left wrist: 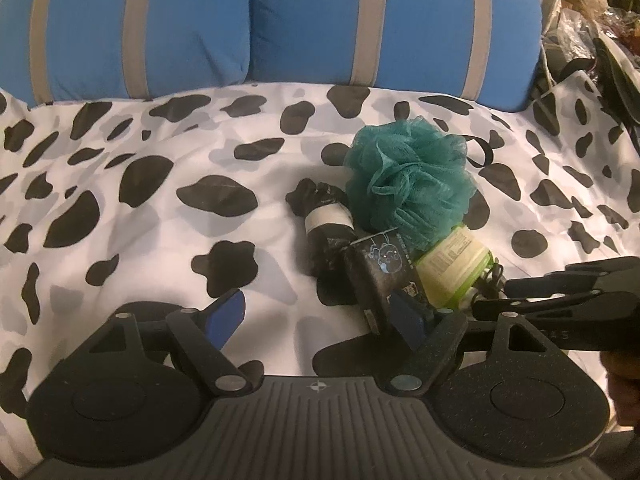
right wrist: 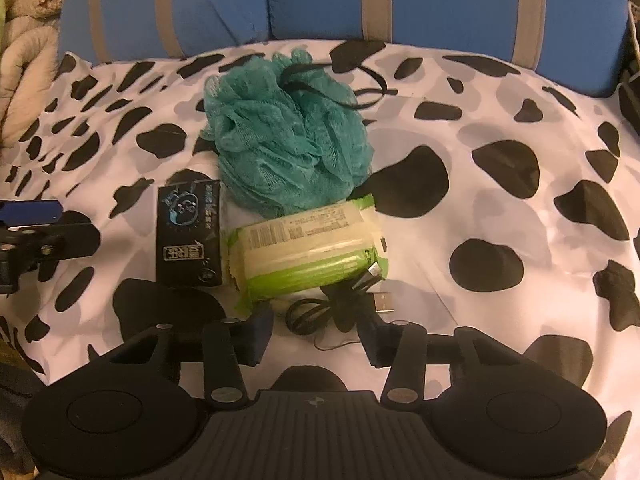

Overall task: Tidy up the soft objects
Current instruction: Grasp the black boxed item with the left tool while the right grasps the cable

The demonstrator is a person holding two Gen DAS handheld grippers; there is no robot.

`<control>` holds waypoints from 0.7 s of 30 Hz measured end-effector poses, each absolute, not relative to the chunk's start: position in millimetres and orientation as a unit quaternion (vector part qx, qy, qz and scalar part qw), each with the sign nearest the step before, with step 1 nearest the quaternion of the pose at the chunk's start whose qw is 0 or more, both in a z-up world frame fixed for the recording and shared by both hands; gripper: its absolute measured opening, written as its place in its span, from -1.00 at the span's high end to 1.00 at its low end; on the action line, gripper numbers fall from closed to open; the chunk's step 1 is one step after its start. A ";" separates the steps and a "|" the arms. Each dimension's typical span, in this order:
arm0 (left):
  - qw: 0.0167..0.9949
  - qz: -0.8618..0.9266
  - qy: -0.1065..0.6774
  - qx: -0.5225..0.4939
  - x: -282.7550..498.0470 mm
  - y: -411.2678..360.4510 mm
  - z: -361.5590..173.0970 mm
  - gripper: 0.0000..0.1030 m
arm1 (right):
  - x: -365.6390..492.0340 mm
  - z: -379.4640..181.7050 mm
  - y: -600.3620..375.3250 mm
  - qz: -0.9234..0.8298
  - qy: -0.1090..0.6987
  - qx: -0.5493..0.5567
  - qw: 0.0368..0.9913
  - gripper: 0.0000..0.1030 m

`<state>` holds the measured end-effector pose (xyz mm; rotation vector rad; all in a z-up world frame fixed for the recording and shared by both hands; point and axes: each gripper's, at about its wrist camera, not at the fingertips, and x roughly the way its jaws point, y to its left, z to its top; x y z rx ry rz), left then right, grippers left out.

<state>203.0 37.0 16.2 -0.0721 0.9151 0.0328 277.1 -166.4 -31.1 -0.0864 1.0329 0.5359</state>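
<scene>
Teal mesh loofah (right wrist: 288, 136) puffy beside crinkly green pack (right wrist: 308, 256); left jaws agape, right jaws part-open around coiled cable (right wrist: 320, 312).

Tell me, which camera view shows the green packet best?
The right wrist view. There the green packet lies whole and near the middle, its printed label facing the camera, beside the black box. In the left wrist view the green packet is smaller, and that black box partly hides it.

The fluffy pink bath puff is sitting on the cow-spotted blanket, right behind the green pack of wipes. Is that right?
Not quite: the bath puff is teal, not pink. The rest holds: it sits on the cow-spotted blanket, right behind the green pack of wipes. The right wrist view shows this most clearly.
</scene>
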 end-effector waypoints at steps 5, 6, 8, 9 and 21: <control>0.895 0.008 0.445 -0.028 202.4 31.9 15.1 -0.54 | 277.6 -31.8 -174.3 0.236 0.498 -0.018 0.834 0.73; 0.895 0.007 0.446 -0.028 202.3 31.5 14.9 -0.54 | 275.5 -28.4 -175.6 0.234 0.492 -0.020 0.838 0.82; 0.894 0.007 0.447 -0.031 202.3 31.0 14.5 -0.54 | 271.0 -20.8 -177.2 0.230 0.478 -0.035 0.847 0.88; 0.893 0.007 0.448 -0.032 202.8 30.8 14.4 -0.54 | 268.6 -16.9 -179.1 0.230 0.471 -0.041 0.851 0.90; 0.891 0.005 0.453 -0.032 200.9 25.0 14.9 -0.54 | 243.2 -7.1 -205.1 0.272 0.486 -0.093 0.825 0.92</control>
